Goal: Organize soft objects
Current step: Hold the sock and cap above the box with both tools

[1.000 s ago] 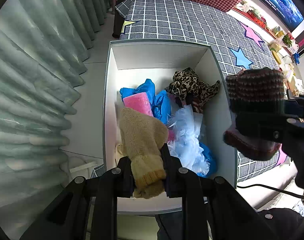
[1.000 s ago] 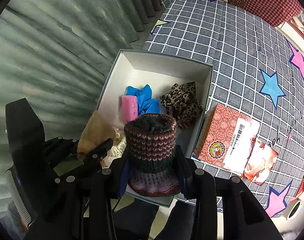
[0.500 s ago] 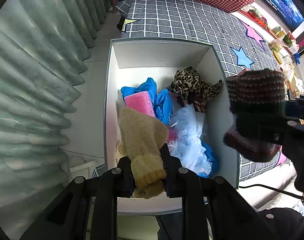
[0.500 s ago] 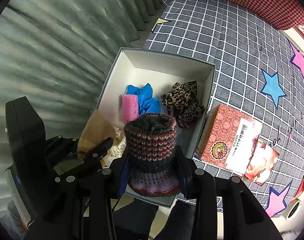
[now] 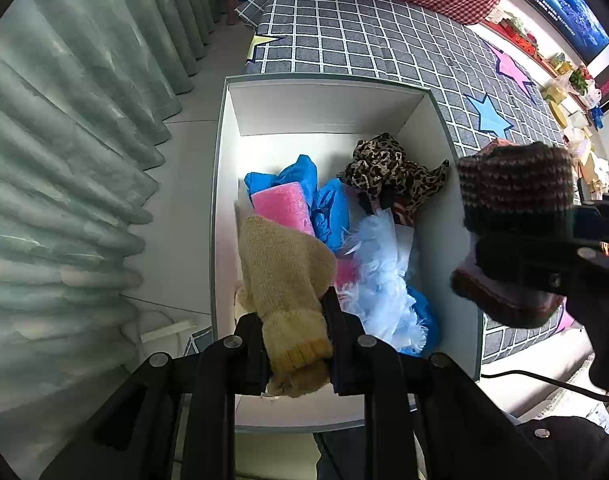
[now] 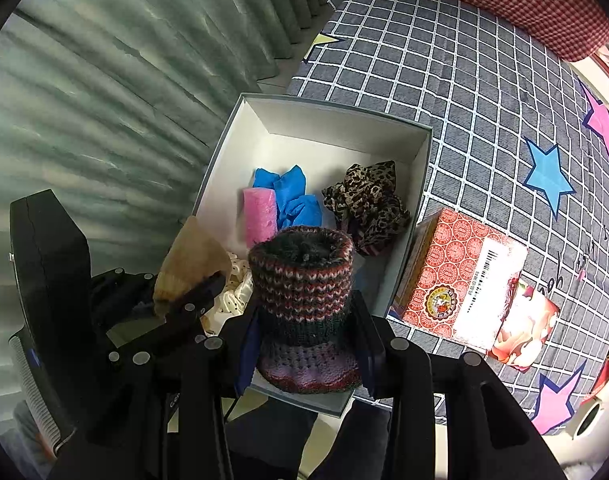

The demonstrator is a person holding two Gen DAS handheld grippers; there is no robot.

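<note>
My left gripper (image 5: 294, 344) pinched a tan mitten (image 5: 282, 276) over the box (image 5: 328, 108); my right gripper (image 6: 304, 344) clamped a striped sock (image 6: 304, 300).

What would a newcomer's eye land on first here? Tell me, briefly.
Two knitted pieces clamped in mid-air over the open white box: a tan mitten in the left gripper and a striped knit hat in the right gripper. Next, the bright heap inside the box: pink sponge, blue cloth, leopard-print fabric.
</note>
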